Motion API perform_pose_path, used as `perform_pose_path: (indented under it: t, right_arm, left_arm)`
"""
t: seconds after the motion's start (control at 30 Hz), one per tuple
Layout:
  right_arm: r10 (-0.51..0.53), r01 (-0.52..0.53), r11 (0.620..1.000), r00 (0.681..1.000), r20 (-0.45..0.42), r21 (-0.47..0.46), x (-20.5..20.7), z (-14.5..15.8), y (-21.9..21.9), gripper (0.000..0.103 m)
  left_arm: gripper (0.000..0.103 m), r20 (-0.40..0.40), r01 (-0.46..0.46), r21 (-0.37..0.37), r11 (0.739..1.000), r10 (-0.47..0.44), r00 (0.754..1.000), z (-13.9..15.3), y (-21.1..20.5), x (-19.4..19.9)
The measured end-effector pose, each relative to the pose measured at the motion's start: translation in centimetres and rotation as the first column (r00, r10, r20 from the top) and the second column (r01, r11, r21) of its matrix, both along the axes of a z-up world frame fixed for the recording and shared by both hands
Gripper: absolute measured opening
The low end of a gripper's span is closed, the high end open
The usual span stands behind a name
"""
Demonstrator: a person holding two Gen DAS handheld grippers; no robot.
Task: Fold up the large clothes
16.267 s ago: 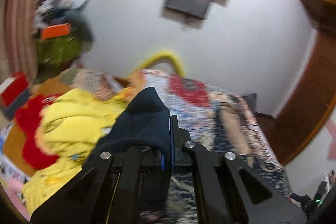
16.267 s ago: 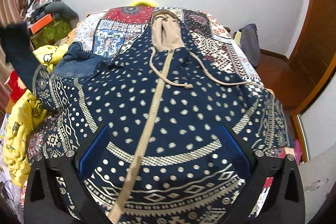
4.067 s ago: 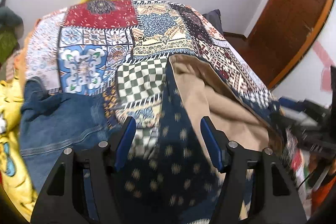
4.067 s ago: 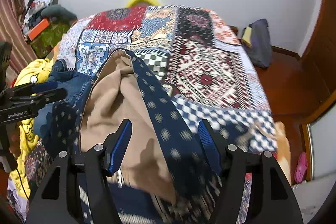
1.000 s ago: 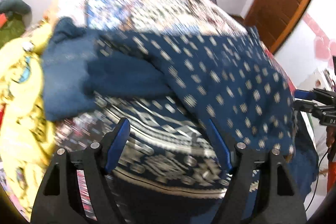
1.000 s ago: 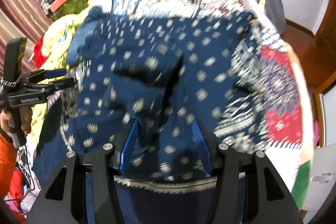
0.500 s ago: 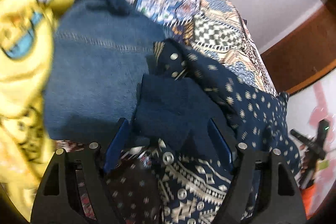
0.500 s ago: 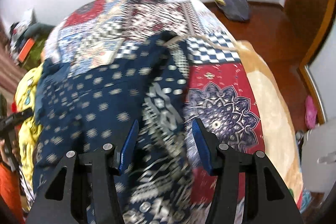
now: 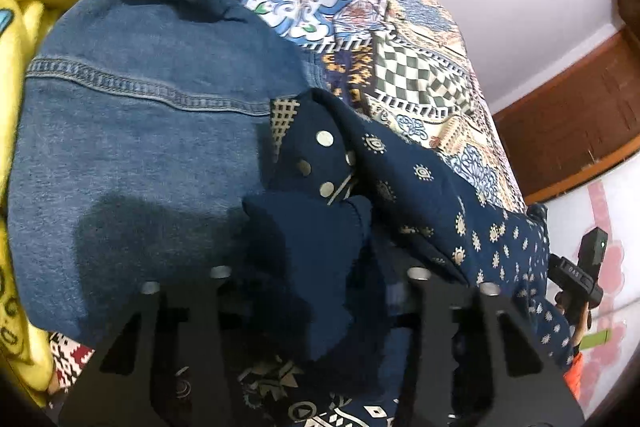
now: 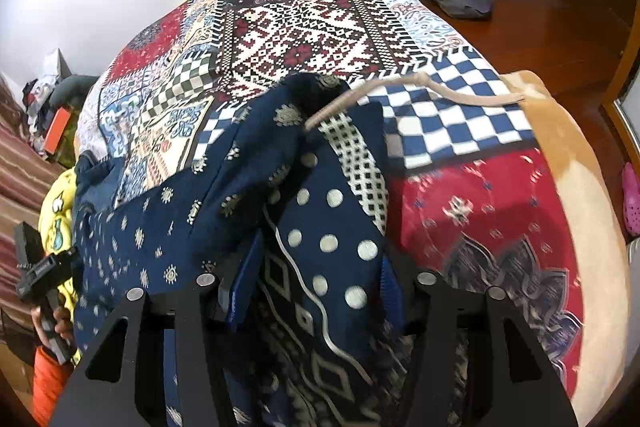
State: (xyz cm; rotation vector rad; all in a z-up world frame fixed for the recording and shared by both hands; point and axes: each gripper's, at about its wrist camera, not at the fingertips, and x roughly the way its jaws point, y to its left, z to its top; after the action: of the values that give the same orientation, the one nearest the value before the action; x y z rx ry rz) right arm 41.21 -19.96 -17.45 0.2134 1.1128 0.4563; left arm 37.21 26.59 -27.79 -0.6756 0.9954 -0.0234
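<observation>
So a second ago both cams were just sweeping over the flipped-over navy patterned garment (image 10: 224, 211), and now we're parked at its two far corners. It's lying across the patchwork bedspread (image 10: 304, 27), back side up, stretched between our two hands.

Our left gripper (image 9: 316, 279) has come right down onto the plain dark cuff end of the sleeve (image 9: 312, 259), which lies on the denim jacket (image 9: 132, 131) next to the yellow blanket (image 9: 16, 39). The cuff sits between the fingers, which are still fairly wide apart; honestly can't tell if they're pinching it yet since the cloth hides the pads.

Our right gripper (image 10: 320, 287) is on the other sleeve, the polka-dot and checked part, with the blue pads (image 10: 244, 287) roughly half spread and fabric bunched between them. Looks straddled rather than clamped, but can't say for sure. The beige drawstring (image 10: 420, 91) trails out over the blue checks.

Our read: flip is done, and we're set up to fold both sleeves in over the back. Worth watching that the left doesn't grab the denim too.
</observation>
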Motion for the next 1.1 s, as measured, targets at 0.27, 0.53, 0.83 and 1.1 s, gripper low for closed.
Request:
perform_pose_path:
  t: [0.27, 0.53, 0.83, 1.1]
  right_arm:
    - [0.035, -0.039, 0.997, 0.998, 0.060, 0.070, -1.4, 3.6, 0.7, 0.008]
    - [0.137, -0.146, 0.989, 0.969, 0.205, 0.029, -0.2, 9.4, 5.0, 0.007]
    - [0.121, -0.105, 0.991, 0.964, 0.235, -0.080, 4.2, 7.8, 10.0, 0.007]
    - [0.090, -0.076, 0.993, 0.985, 0.148, -0.092, 5.9, 4.0, 8.1, 0.008]
  left_arm:
    - [0.015, 0.093, -0.008, 0.089, 0.996, 0.000, 0.996, 5.1, -0.4, -1.1]
    - [0.015, 0.242, -0.013, 0.233, 0.972, -0.045, 0.969, 12.8, -0.5, 0.2]
    - [0.015, 0.136, -0.055, 0.332, 0.942, 0.010, 0.991, 8.9, 2.2, 5.8]
    - [0.018, -0.050, 0.006, 0.381, 0.925, 0.014, 0.999, 2.3, 2.8, 6.9]
